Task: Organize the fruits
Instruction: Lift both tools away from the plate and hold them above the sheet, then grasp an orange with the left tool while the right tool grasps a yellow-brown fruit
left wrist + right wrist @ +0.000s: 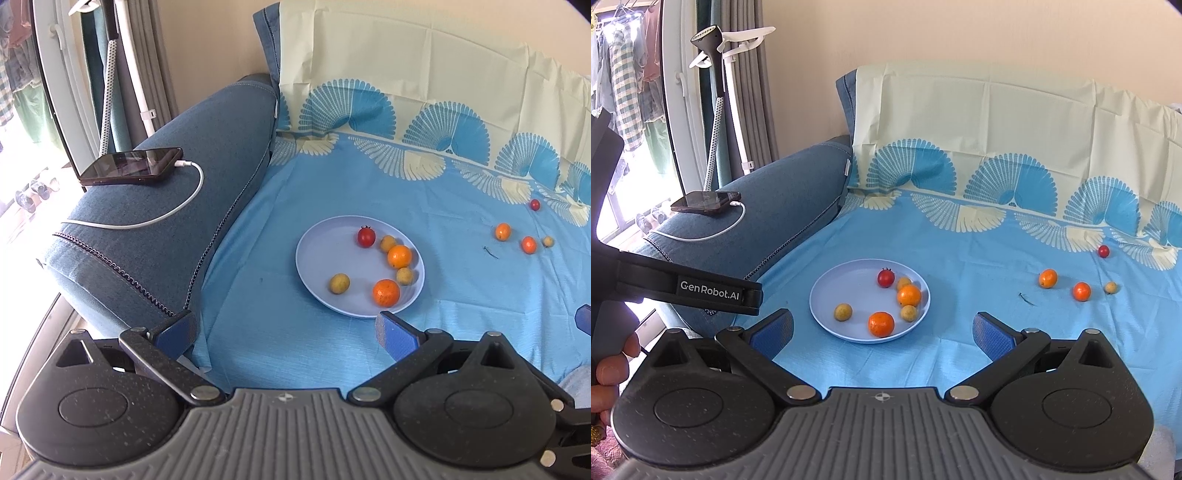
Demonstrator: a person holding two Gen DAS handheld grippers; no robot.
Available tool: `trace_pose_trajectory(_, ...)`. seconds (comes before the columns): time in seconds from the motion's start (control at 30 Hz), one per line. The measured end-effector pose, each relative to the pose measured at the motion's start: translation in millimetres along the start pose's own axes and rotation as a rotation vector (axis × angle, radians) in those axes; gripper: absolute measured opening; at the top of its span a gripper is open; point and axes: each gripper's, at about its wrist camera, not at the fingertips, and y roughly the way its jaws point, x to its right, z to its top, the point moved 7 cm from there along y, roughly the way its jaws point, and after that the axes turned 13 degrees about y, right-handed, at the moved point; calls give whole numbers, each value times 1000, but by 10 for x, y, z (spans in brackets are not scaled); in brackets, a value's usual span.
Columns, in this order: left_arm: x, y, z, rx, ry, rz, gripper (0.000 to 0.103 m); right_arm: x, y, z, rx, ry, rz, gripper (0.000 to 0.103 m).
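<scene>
A pale blue plate point(317, 254) point(831, 295) lies on the blue sheet and holds two oranges point(386, 292) point(881, 324), a red tomato point(366, 236) point(886, 278) and three small yellow fruits point(339, 283) point(843, 312). To its right on the sheet lie two small oranges point(502, 231) point(1048, 278), a yellow fruit point(548, 241) point(1110, 287) and a red tomato point(535, 204) point(1103, 251). My left gripper point(286, 332) is open and empty, just short of the plate. My right gripper point(882, 334) is open and empty, near the plate's front edge.
A blue sofa arm point(177, 221) point(768, 206) at left carries a phone point(131, 167) point(705, 202) on a white cable. A cream and blue patterned cover point(406, 74) hangs over the backrest. A small dark stem point(490, 252) point(1027, 299) lies on the sheet.
</scene>
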Motion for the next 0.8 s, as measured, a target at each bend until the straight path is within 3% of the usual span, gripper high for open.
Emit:
trace_pose_trajectory(0.5, 141, 222, 96, -53, 35, 0, 103, 245, 198, -1, -34, 57, -19, 102)
trace_pose_trajectory(0.8, 535, 393, 413, -62, 98, -42, 103, 873, 262, 157, 26, 140, -139, 102)
